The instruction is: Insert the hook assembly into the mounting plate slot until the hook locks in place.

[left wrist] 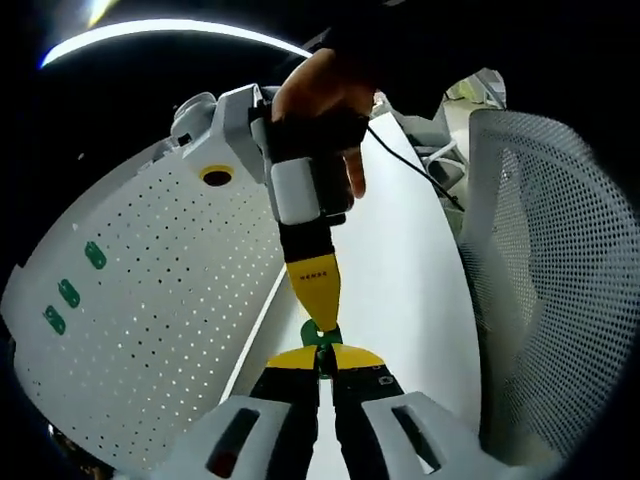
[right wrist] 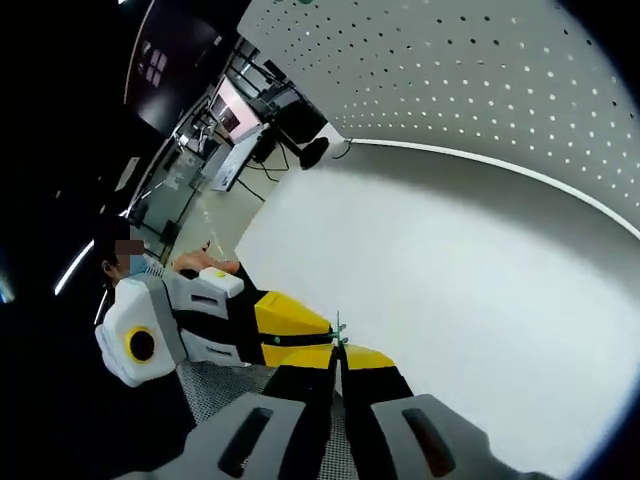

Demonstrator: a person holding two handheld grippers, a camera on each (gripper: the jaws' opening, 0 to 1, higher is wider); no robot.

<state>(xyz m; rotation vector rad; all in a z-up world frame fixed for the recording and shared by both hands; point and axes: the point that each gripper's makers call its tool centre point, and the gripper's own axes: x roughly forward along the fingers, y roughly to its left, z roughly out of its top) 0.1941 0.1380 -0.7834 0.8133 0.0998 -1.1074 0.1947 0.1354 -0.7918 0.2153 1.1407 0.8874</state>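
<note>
You are clenching both the left gripper (left wrist: pixel 322 362) and right gripper (right wrist: pixel 337 362) on the green hook (left wrist: pixel 322 335) between their tips.

**Bright worktop, dark surroundings, strong fisheye bend**

A curved white ceiling light strip (left wrist: pixel 170 30) glares overhead. The white perforated pegboard panel (left wrist: pixel 150 300) and glossy white tabletop (right wrist: pixel 450 260) are evenly lit, shadows soft. Straight edges bow heavily; the background stays dim and slightly blurred.
</note>
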